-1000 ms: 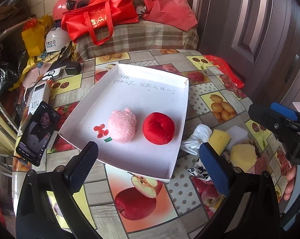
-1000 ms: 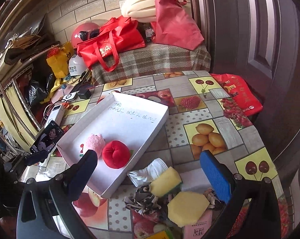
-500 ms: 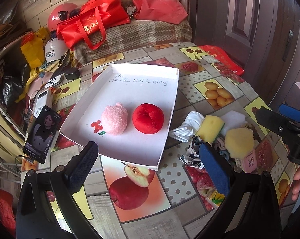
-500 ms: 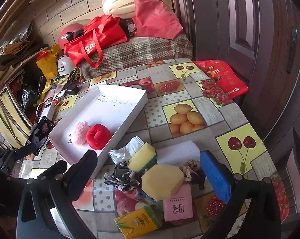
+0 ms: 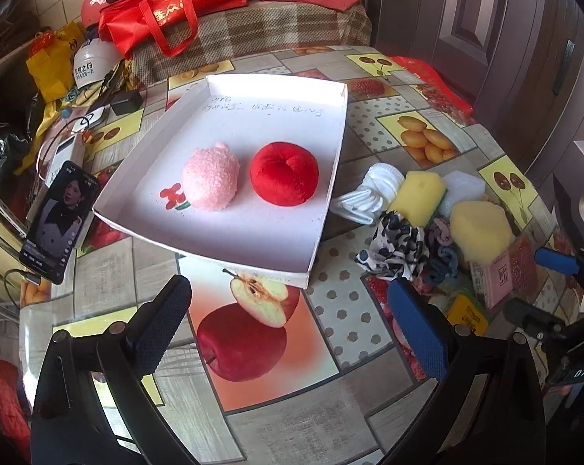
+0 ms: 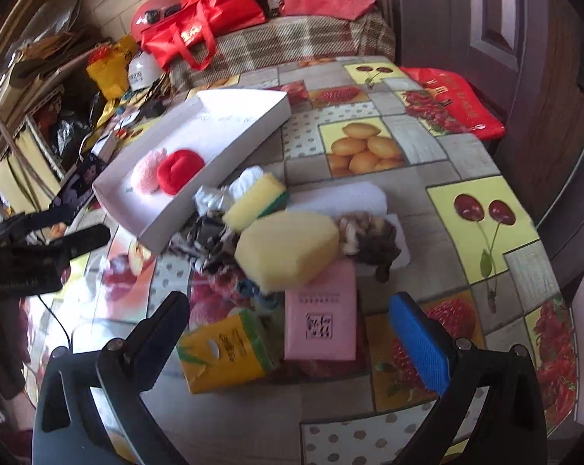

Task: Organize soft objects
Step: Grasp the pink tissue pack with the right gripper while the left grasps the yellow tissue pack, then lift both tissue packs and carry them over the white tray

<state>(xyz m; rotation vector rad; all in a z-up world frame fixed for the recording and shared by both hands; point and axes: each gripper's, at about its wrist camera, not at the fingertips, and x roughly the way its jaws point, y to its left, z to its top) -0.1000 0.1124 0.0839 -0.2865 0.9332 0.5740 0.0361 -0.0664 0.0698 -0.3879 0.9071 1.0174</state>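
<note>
A white tray [image 5: 323,178] holds a pink fuzzy ball [image 5: 210,178] and a red plush ball [image 5: 284,172]; it also shows in the right wrist view [image 6: 164,228]. Right of it lies a pile: white cloth [image 5: 373,193], a yellow-green sponge [image 5: 418,197], a large yellow sponge [image 6: 288,248], patterned fabric [image 5: 396,248]. My left gripper [image 5: 292,325] is open and empty, above the table in front of the tray. My right gripper [image 6: 292,337] is open and empty, in front of the pile, over a pink packet [image 6: 321,321] and a yellow box [image 6: 224,348].
A phone [image 5: 57,221] lies left of the tray, with a power bank and cables behind it. Red bags [image 5: 168,4] and helmets sit on a plaid-covered bench at the back. A red bag [image 6: 454,104] lies at the table's far right edge by a door.
Both grippers have drawn back toward the table's near edge. The tray and pile appear farther away, and the pink packet and yellow box have come into the right wrist view.
</note>
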